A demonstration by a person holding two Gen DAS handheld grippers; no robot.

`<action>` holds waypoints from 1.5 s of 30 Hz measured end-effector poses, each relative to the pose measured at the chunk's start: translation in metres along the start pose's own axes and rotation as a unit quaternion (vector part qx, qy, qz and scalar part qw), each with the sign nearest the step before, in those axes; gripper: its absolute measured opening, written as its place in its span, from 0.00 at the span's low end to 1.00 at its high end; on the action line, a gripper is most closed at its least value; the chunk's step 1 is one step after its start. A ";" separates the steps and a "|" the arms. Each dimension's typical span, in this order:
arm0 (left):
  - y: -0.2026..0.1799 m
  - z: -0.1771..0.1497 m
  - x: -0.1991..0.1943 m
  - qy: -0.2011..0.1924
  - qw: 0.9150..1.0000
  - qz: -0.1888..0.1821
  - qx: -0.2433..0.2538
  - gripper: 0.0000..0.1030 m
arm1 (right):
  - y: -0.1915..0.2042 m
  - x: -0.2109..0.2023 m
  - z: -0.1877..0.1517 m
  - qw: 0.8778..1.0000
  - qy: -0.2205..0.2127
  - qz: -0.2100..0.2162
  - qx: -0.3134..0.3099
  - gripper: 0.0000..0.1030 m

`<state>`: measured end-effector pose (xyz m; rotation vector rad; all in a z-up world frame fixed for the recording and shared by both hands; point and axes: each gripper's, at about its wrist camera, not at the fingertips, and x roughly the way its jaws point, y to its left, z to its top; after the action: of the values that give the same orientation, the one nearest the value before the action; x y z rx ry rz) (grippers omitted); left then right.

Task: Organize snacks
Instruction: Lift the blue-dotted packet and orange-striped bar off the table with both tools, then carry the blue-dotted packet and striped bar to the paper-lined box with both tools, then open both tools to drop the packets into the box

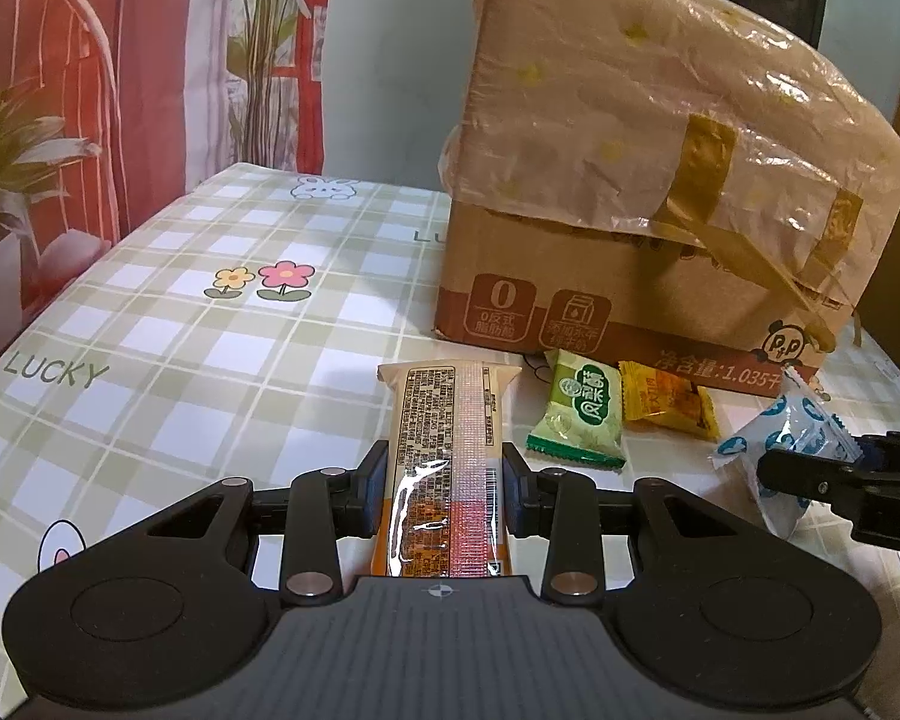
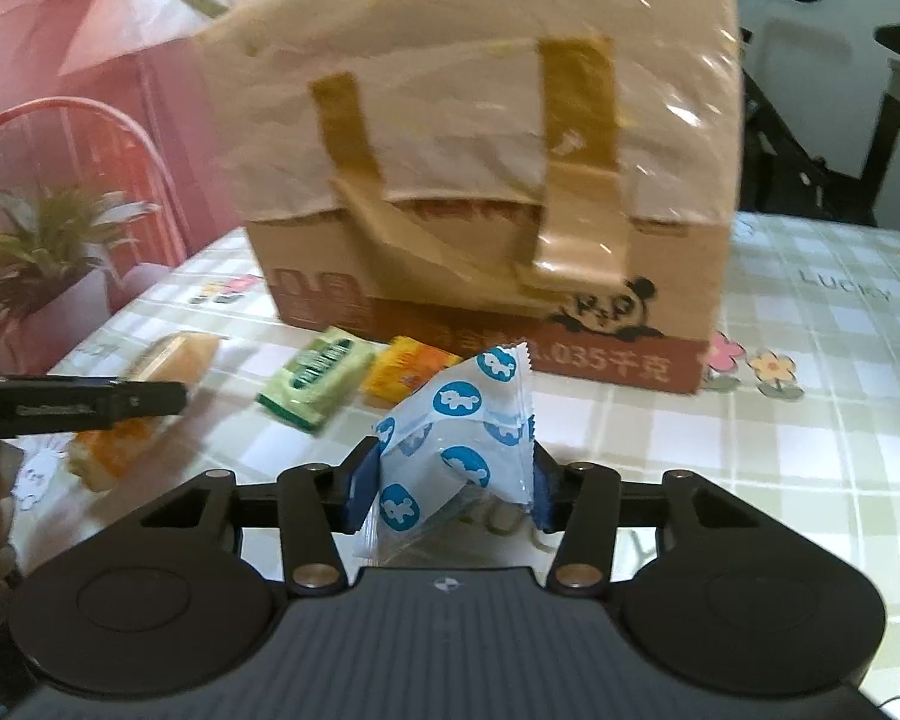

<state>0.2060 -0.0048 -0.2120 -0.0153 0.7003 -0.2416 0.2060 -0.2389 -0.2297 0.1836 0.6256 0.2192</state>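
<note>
My left gripper (image 1: 444, 483) is shut on a long cream and orange snack bar (image 1: 447, 456), its wrapper back facing up, low over the table. My right gripper (image 2: 450, 489) is shut on a white packet with blue animal dots (image 2: 459, 438). That packet (image 1: 780, 450) shows at the right of the left wrist view, with the right gripper (image 1: 810, 480) on it. A green snack packet (image 1: 579, 417) and an orange candy packet (image 1: 666, 399) lie on the table in front of the cardboard box (image 1: 660, 180). In the right wrist view the snack bar (image 2: 144, 408), green packet (image 2: 315, 381) and orange packet (image 2: 411, 372) lie left of centre.
The cardboard box (image 2: 492, 180), wrapped in plastic and brown tape, stands at the back of the checked tablecloth (image 1: 210, 330). A pink wall hanging with plant prints (image 1: 90, 90) is behind the table's left edge. Dark chair frames (image 2: 810, 120) stand to the right.
</note>
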 end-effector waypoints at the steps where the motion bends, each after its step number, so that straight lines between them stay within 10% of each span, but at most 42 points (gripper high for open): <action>1: 0.000 0.001 -0.002 -0.003 1.000 0.000 0.000 0.38 | 0.003 -0.001 0.001 1.000 -0.001 0.006 -0.002 0.49; 22: -0.014 0.111 -0.088 -0.152 0.987 -0.044 0.032 0.38 | 0.054 -0.066 0.122 0.973 -0.097 0.166 -0.128 0.49; 31: -0.059 0.190 -0.064 -0.165 0.980 -0.089 0.063 0.38 | 0.028 -0.054 0.210 0.979 -0.134 0.079 -0.131 0.49; 41: -0.097 0.219 0.018 -0.141 0.984 -0.062 0.085 0.39 | -0.027 0.016 0.219 0.999 -0.051 -0.008 -0.012 0.49; 45: -0.091 0.220 0.033 -0.120 0.988 -0.054 0.075 0.64 | -0.031 0.015 0.215 0.998 -0.044 -0.030 -0.016 0.51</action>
<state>0.3511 -0.1156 -0.0560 0.0602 0.4405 -0.3896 0.3503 -0.2869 -0.0741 0.1431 0.5387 0.1615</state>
